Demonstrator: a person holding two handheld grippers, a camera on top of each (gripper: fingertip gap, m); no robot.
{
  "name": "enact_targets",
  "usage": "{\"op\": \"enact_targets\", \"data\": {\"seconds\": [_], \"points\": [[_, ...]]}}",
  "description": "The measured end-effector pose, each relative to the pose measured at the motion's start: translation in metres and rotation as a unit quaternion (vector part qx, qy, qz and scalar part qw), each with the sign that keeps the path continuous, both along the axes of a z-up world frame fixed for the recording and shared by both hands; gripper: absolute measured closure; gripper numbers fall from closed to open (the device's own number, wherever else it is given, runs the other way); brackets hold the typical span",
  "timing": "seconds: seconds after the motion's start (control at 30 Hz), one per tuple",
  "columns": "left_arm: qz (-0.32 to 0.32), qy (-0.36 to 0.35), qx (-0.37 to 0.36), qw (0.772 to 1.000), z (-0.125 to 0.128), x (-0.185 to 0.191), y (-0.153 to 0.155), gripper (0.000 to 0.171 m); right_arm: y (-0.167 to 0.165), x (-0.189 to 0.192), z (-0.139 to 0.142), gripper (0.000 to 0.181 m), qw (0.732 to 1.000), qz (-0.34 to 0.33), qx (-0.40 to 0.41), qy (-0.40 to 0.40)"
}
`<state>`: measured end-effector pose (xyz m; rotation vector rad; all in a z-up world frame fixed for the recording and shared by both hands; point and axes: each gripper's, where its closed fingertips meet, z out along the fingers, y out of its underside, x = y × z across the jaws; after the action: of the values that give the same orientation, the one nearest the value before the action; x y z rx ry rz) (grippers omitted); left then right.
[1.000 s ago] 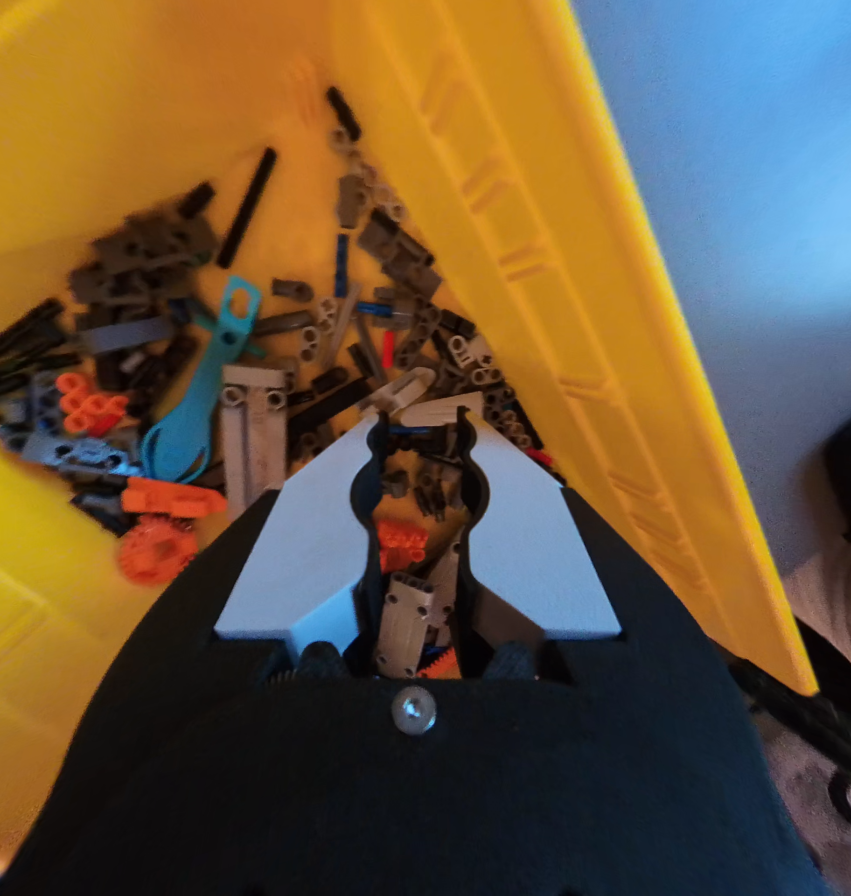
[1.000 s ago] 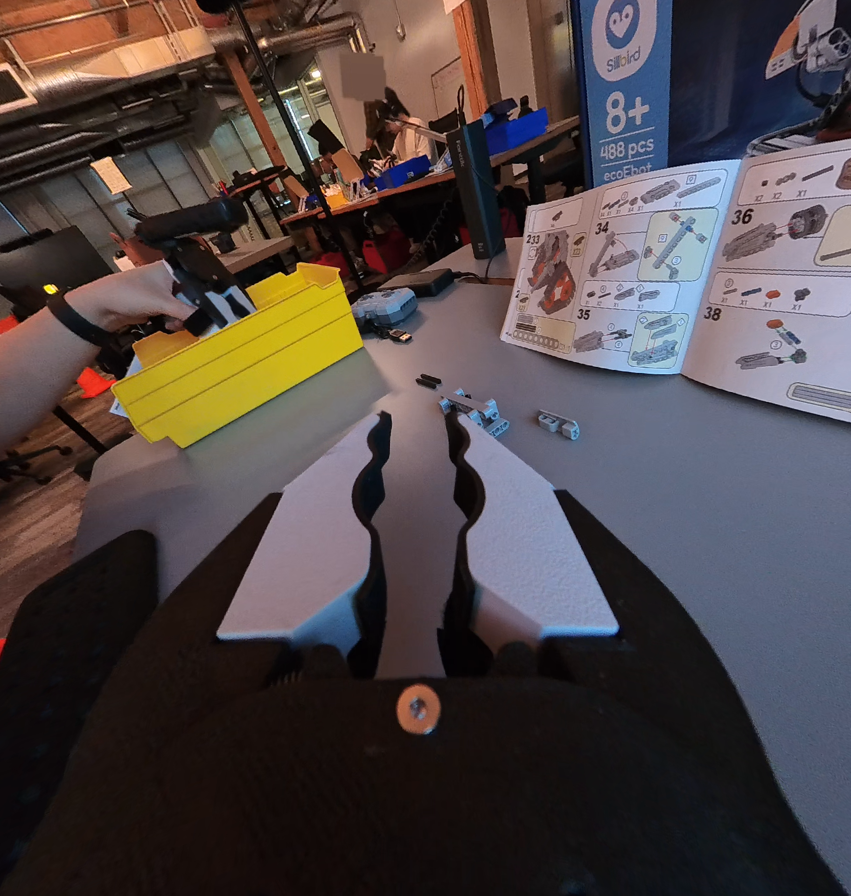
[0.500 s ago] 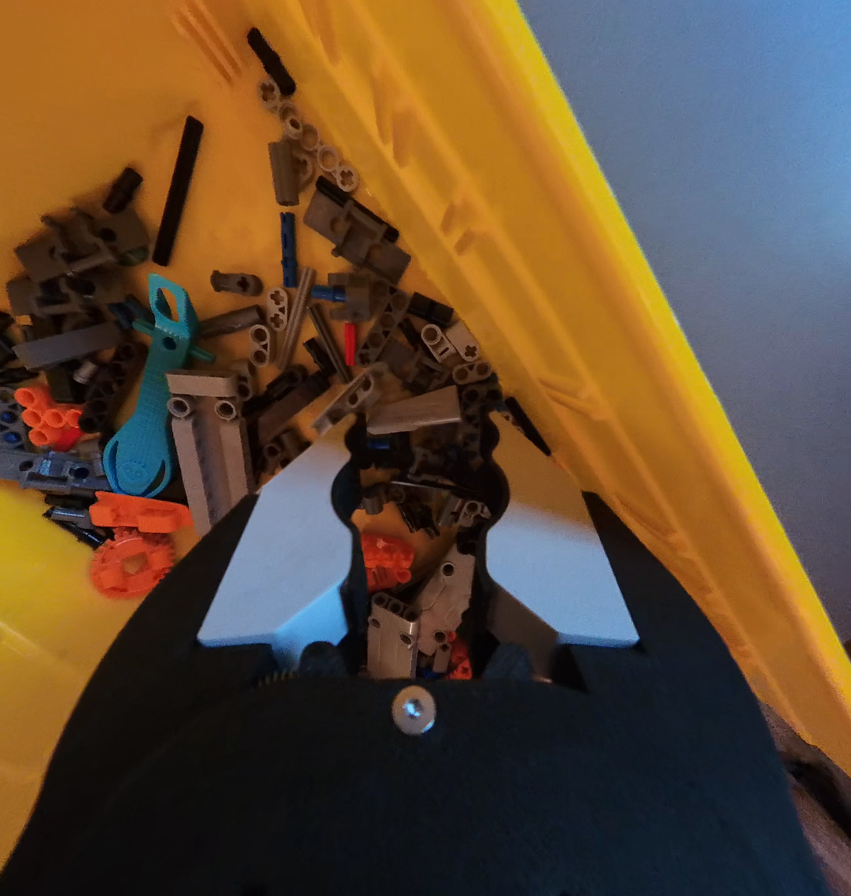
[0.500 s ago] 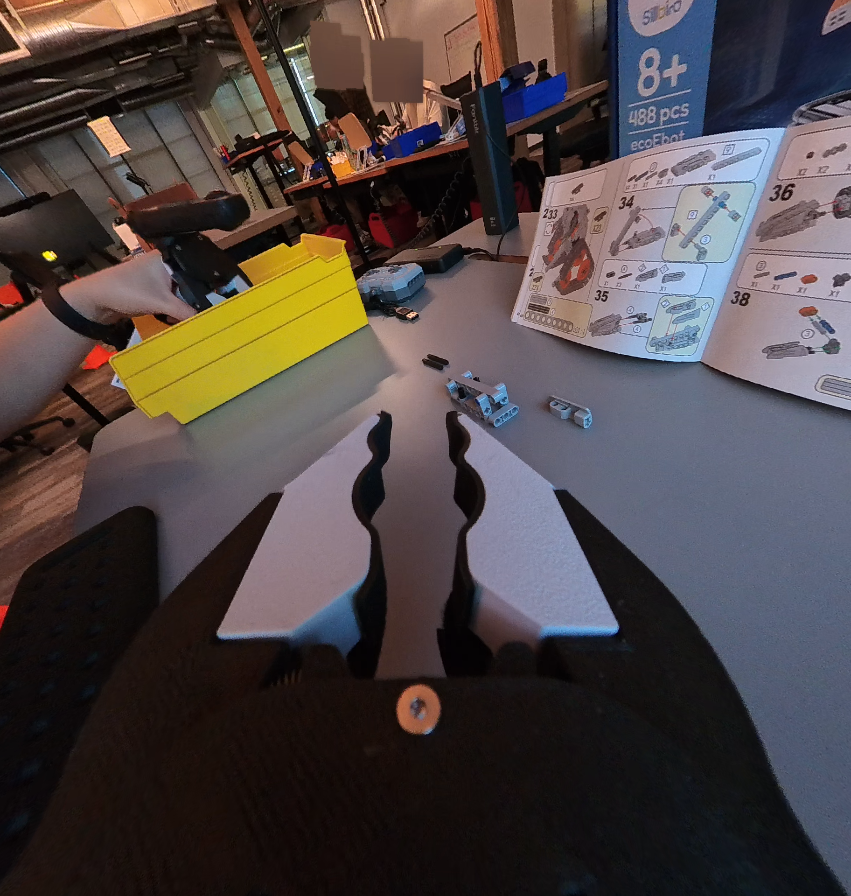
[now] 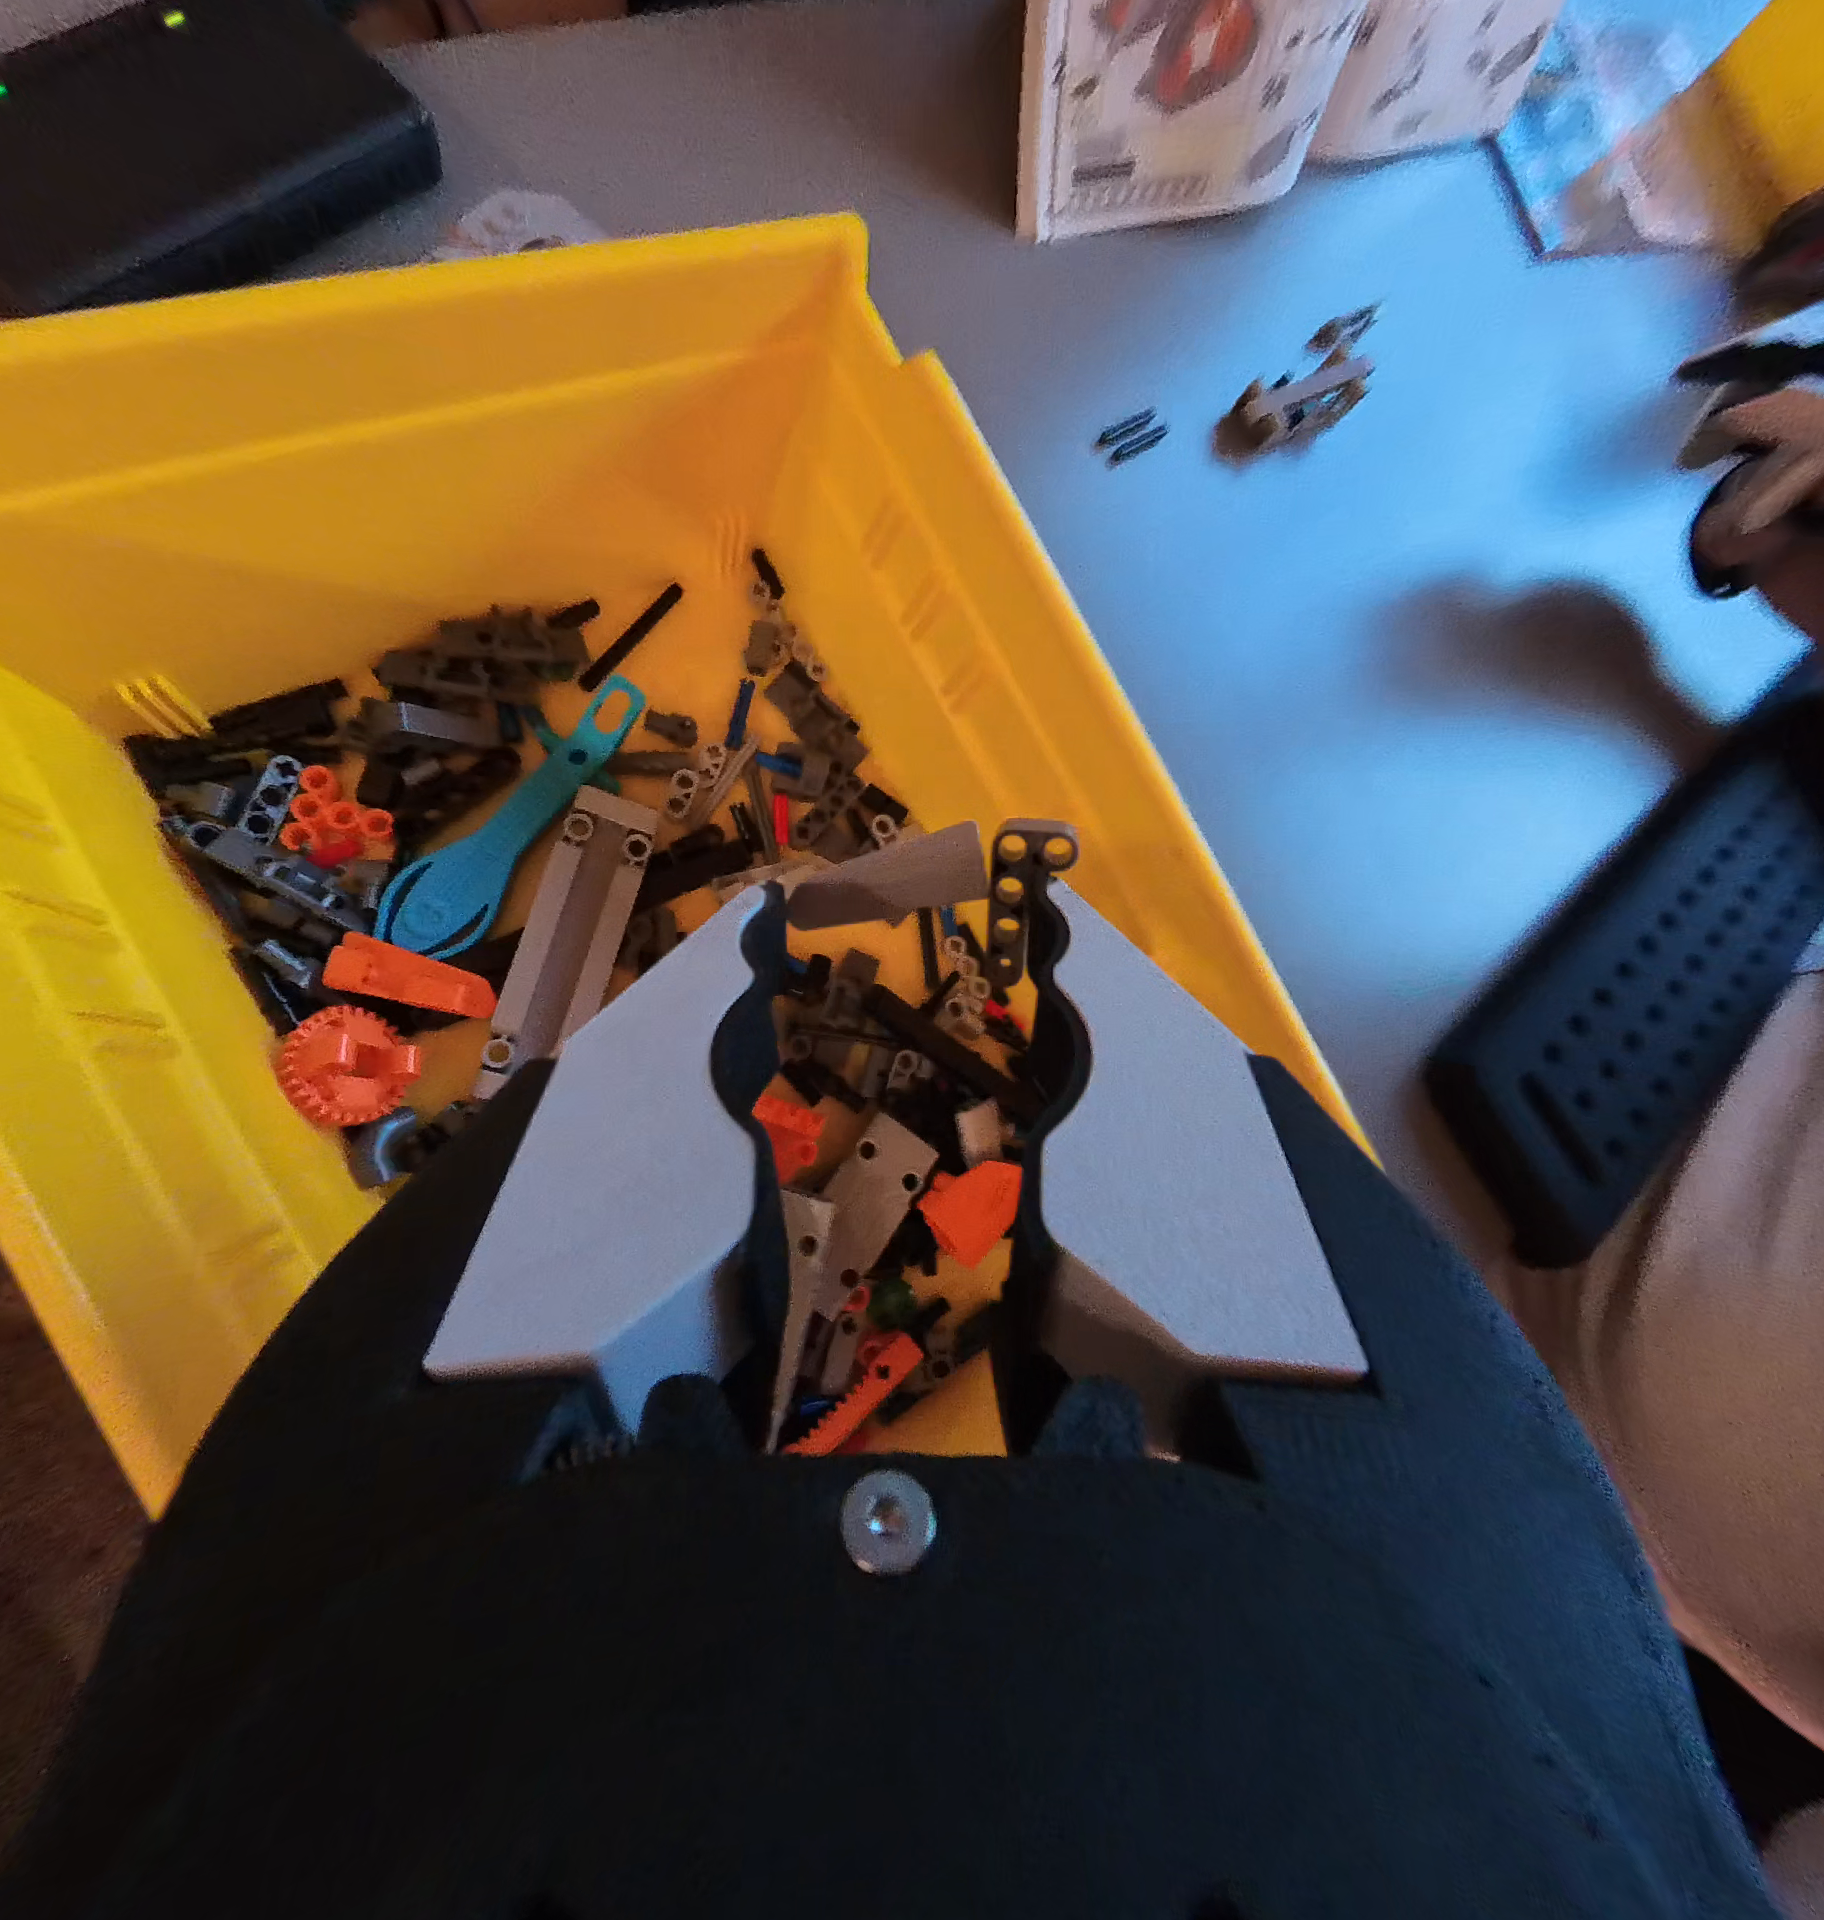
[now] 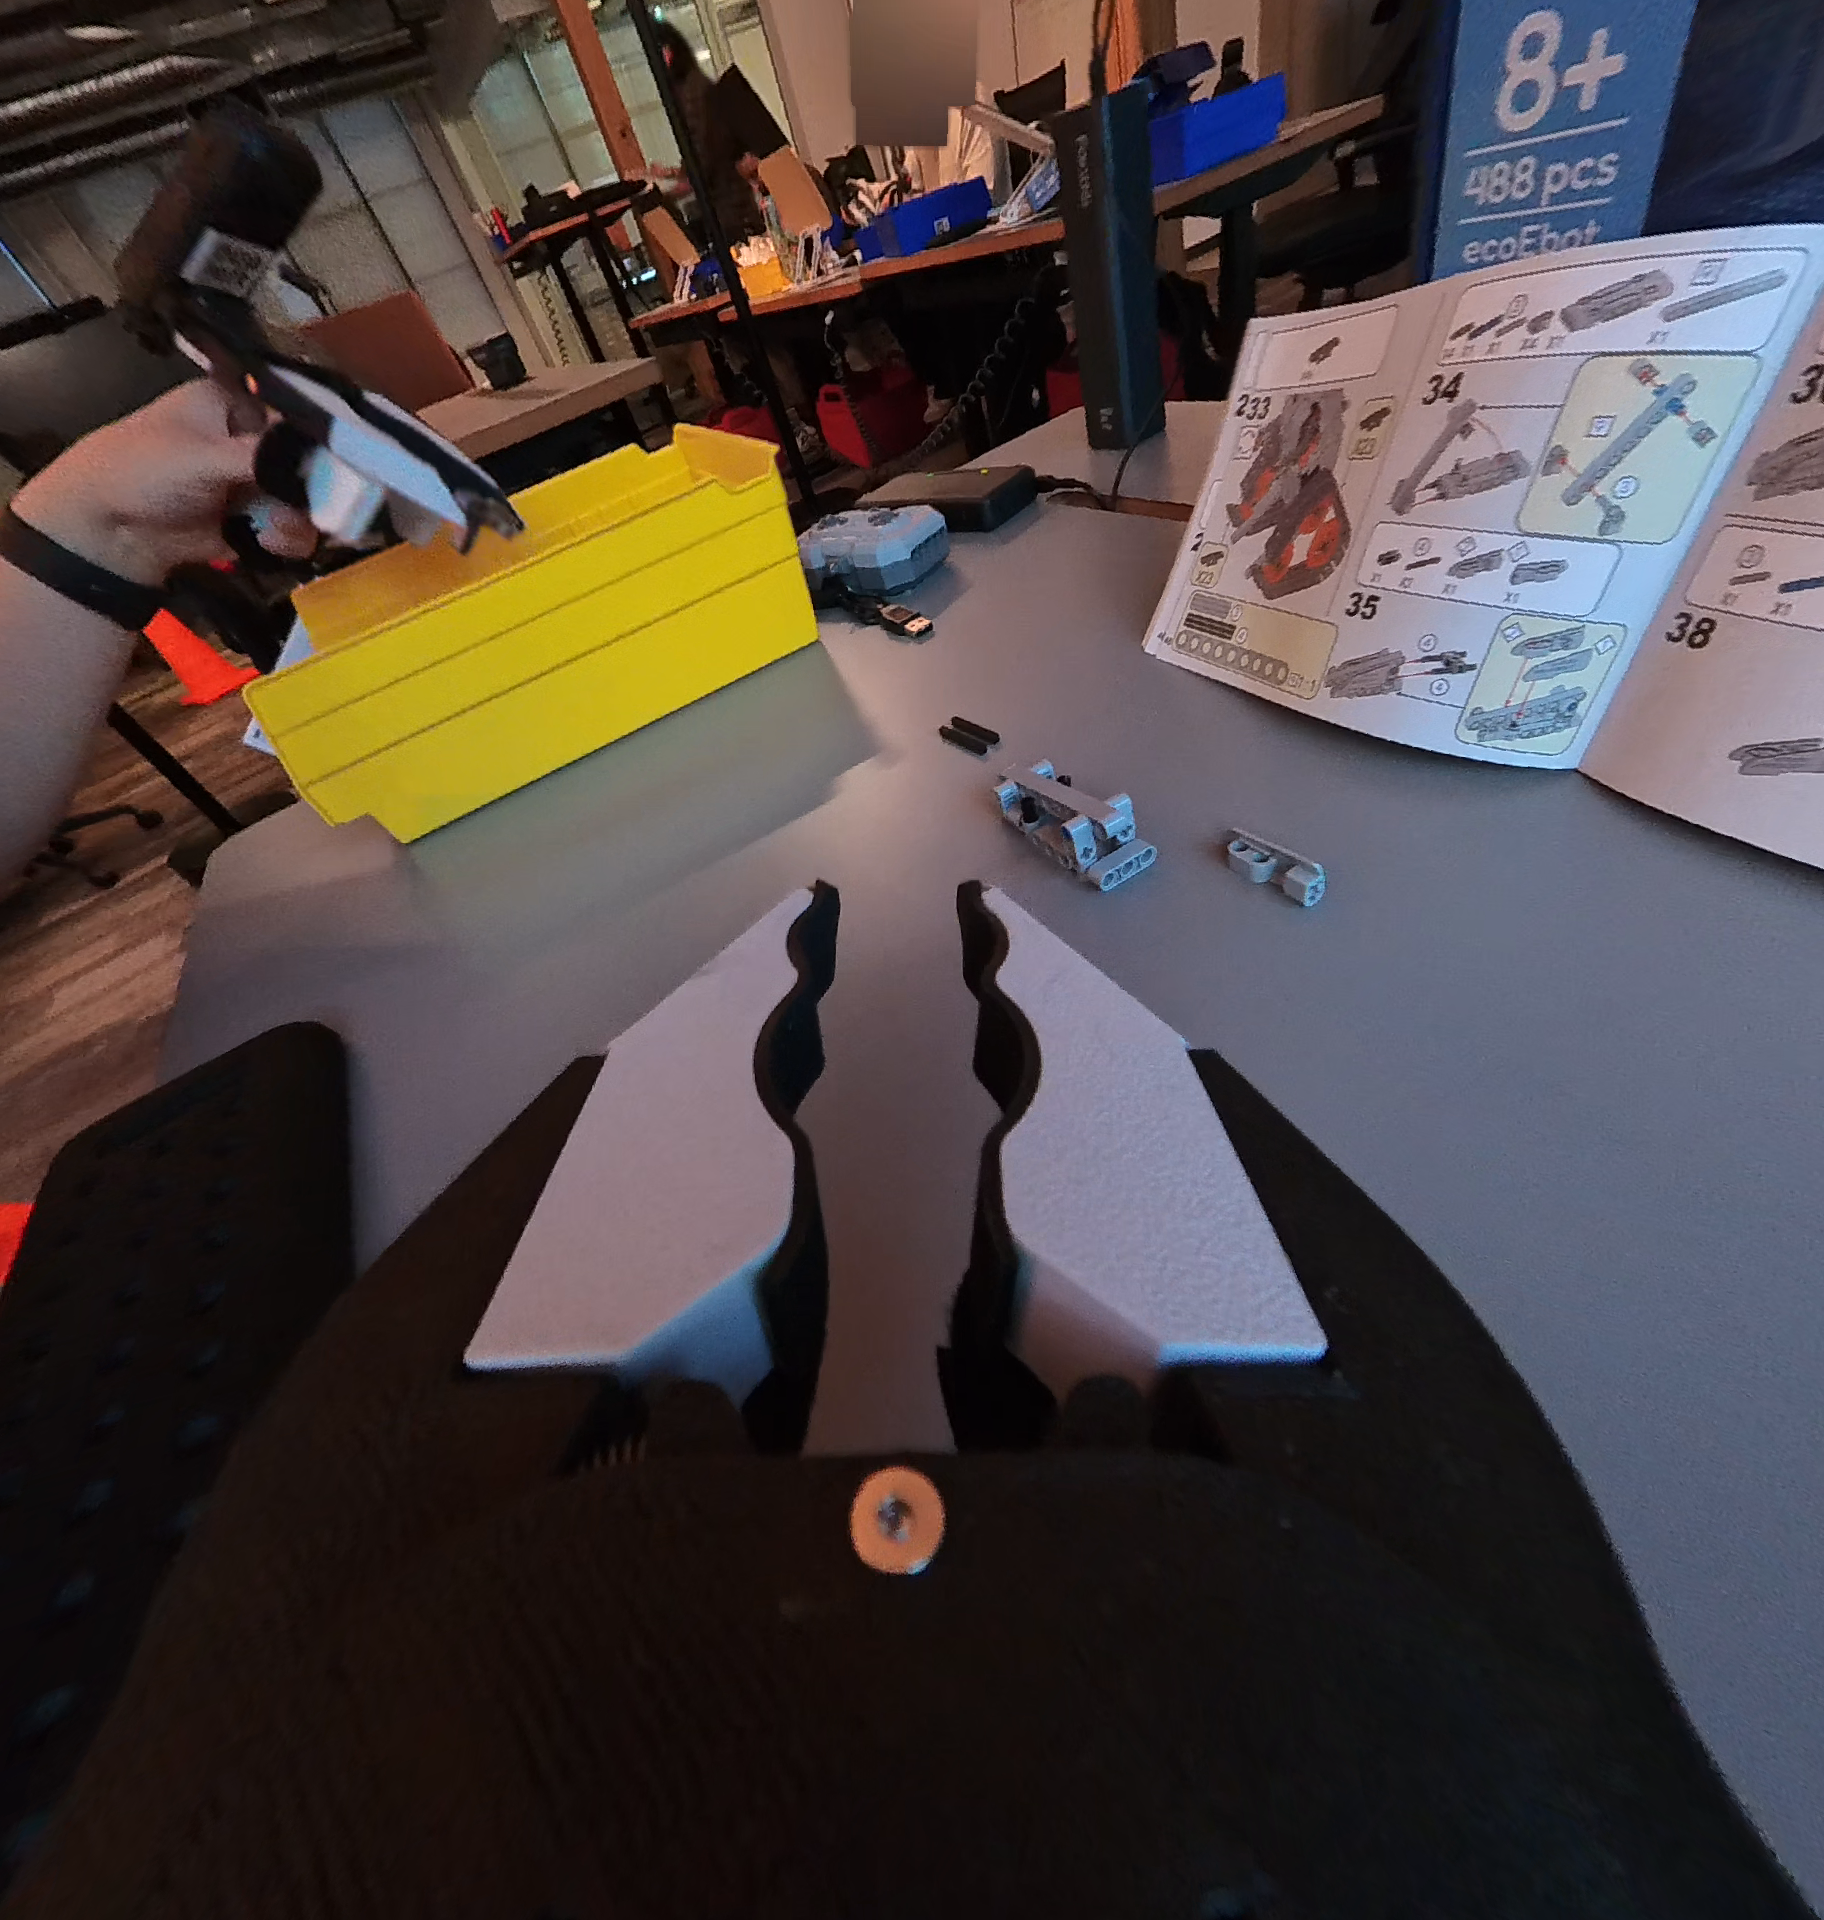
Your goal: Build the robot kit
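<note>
My left gripper hangs above an open yellow bin full of small building pieces. It is shut on a grey wedge panel and a dark holed beam. The panel reaches from the left fingertip to the beam, and the beam lies against the right fingertip. Both are lifted clear of the pile. The right wrist view shows this gripper in a hand over the bin. My right gripper is open and empty, low over the grey table, just short of a small grey assembly.
Two black pins and a small grey piece lie near the assembly. An open instruction booklet stands at the right, and a grey device and a black box sit behind the bin. In the bin lie a teal tool and an orange gear. Some 40 centimetres of space lies between my two pairs of fingers. The orange gear is about 12 centimetres from my left fingertips and 55 centimetres from my right.
The left jaws widened deep in the pile, then the gripper rose out of the bin with the grey panel and dark beam between its tips. The right gripper shifted slightly forward.
</note>
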<state>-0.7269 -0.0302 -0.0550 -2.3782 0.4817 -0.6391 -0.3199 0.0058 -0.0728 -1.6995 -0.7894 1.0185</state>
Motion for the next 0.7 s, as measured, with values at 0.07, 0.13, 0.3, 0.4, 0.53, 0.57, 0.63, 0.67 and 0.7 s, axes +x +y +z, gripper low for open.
{"op": "enact_targets", "data": {"seconds": [0.07, 0.13, 0.3, 0.4, 0.53, 0.57, 0.63, 0.67, 0.7], "points": [[0.004, -0.017, -0.009, 1.0, 0.002, -0.002, -0.006, 0.127, -0.003, -0.003, -0.002, 0.157, 1.0, 0.007, 0.006, -0.013], [0.017, 0.013, -0.043, 0.999, -0.012, -0.009, -0.017, 0.127, -0.007, -0.004, -0.005, 0.157, 0.999, 0.012, 0.014, -0.029], [0.017, 0.101, -0.073, 0.992, -0.044, -0.015, -0.04, 0.127, -0.012, -0.008, -0.011, 0.157, 0.998, 0.023, 0.026, -0.055], [0.012, 0.05, -0.033, 0.998, -0.03, -0.009, -0.036, 0.127, -0.014, -0.012, -0.012, 0.157, 0.998, 0.032, 0.02, -0.055], [-0.026, 0.103, 0.129, 0.986, -0.003, -0.005, -0.026, 0.127, -0.016, -0.014, -0.02, 0.156, 0.996, 0.035, 0.022, -0.076], [-0.031, 0.128, 0.171, 0.976, 0.003, -0.002, -0.025, 0.127, -0.017, -0.015, -0.022, 0.156, 0.996, 0.037, 0.023, -0.081], [-0.047, 0.177, 0.222, 0.958, 0.008, 0.004, -0.028, 0.127, -0.019, -0.018, -0.026, 0.156, 0.995, 0.043, 0.021, -0.091], [-0.048, 0.201, 0.237, 0.949, 0.009, 0.005, -0.028, 0.127, -0.019, -0.02, -0.029, 0.156, 0.994, 0.046, 0.022, -0.097], [-0.051, 0.219, 0.246, 0.943, 0.007, 0.006, -0.029, 0.127, -0.02, -0.021, -0.031, 0.156, 0.993, 0.049, 0.024, -0.104]]}}
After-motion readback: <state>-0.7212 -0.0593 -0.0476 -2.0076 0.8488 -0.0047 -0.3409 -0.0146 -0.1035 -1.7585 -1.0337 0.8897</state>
